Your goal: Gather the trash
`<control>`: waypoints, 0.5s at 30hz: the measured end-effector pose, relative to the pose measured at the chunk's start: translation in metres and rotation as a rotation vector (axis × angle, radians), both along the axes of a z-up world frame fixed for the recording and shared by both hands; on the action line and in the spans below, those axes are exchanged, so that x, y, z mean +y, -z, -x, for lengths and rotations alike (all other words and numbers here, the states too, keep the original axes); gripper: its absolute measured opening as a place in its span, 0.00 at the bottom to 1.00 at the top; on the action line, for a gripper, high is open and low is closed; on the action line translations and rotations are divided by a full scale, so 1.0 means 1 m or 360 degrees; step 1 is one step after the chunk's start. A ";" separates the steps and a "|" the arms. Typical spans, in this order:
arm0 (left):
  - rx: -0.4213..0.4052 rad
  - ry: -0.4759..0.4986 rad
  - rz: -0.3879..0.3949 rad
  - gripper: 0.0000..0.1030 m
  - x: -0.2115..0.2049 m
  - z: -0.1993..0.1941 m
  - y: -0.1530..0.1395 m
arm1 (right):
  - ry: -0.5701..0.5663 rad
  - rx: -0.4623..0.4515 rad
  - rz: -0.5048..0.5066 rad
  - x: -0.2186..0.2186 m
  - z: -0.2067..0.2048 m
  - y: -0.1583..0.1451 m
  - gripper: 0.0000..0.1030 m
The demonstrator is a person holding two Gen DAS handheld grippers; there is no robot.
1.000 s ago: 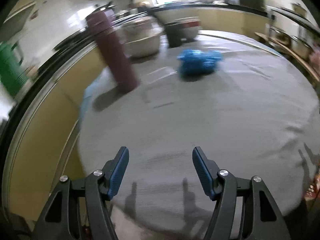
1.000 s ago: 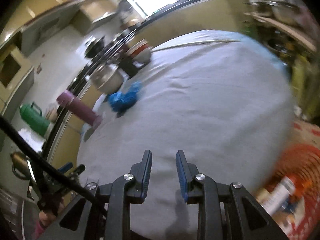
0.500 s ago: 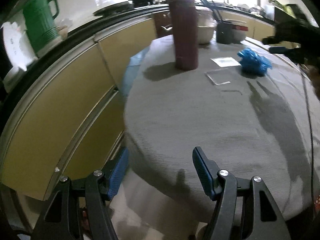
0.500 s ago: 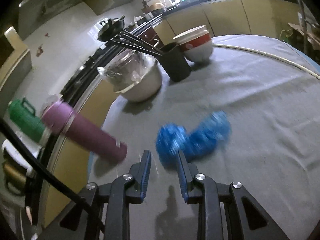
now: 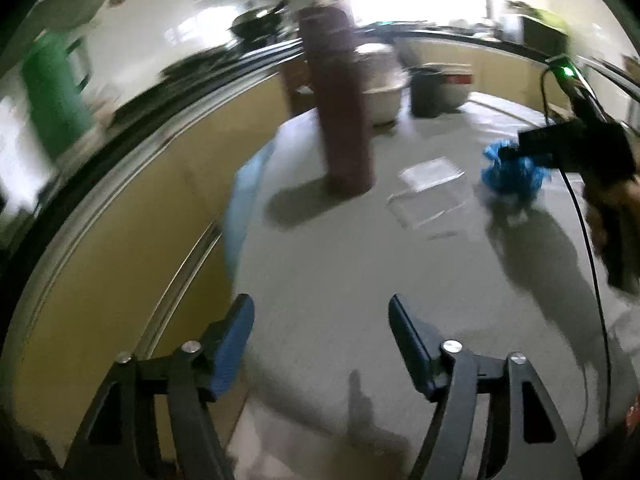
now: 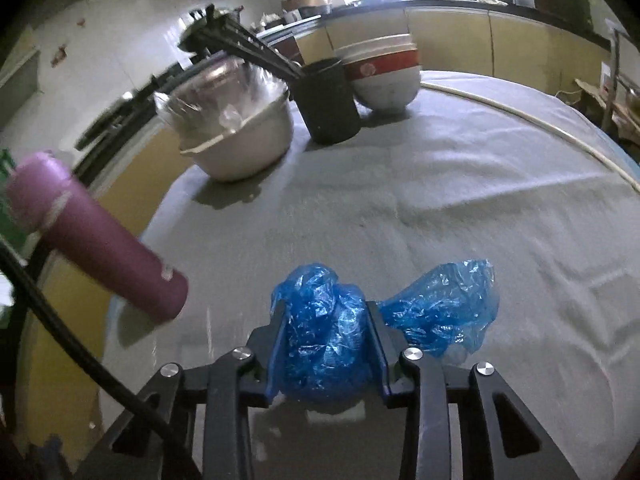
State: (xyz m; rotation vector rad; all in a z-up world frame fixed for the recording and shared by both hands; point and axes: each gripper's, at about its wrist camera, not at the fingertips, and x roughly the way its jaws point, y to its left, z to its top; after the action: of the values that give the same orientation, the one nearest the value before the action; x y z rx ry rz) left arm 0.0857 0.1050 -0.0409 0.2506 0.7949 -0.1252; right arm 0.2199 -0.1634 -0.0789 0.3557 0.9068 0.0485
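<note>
A crumpled blue plastic bag [image 6: 324, 344] is sitting bunched into a glossy, wrinkled ball between the two fingers [image 6: 374, 344] of the right gripper [image 6: 326, 312], which are pressing against its sides. A second crumpled blue plastic bag [image 6: 440, 308] is lying just beside it to the right on the grey-clothed desk [image 6: 460, 184], flatter and looser. In the left wrist view the two are showing as one blurred blue clump [image 5: 512, 174].

Green jug [image 5: 56, 92], far left of the fingers: motion-blurred. Purple flask [image 6: 96, 240], left of the fingers: top cut by frame edge. Blue bag [image 6: 324, 340]: underside hidden between fingers.
</note>
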 end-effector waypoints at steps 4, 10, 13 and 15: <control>-0.0075 0.0278 0.0012 0.80 -0.042 -0.033 -0.007 | -0.0072 0.0058 -0.0109 -0.015 0.055 0.003 0.37; -0.0026 0.0557 -0.0102 0.80 -0.103 -0.094 -0.010 | -0.0089 0.0112 -0.0223 -0.038 0.142 0.008 0.37; 0.0039 0.0659 -0.0160 0.80 -0.123 -0.121 -0.006 | -0.0080 0.0112 -0.0244 -0.046 0.176 0.010 0.37; 0.0091 0.0689 -0.0181 0.80 -0.130 -0.136 0.000 | -0.0074 0.0106 -0.0240 -0.049 0.190 0.011 0.37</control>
State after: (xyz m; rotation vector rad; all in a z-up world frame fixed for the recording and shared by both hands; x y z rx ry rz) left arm 0.2221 -0.0254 -0.0405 0.5273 0.7964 -0.4973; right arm 0.0300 -0.2119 -0.0899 0.4785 0.9800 0.1494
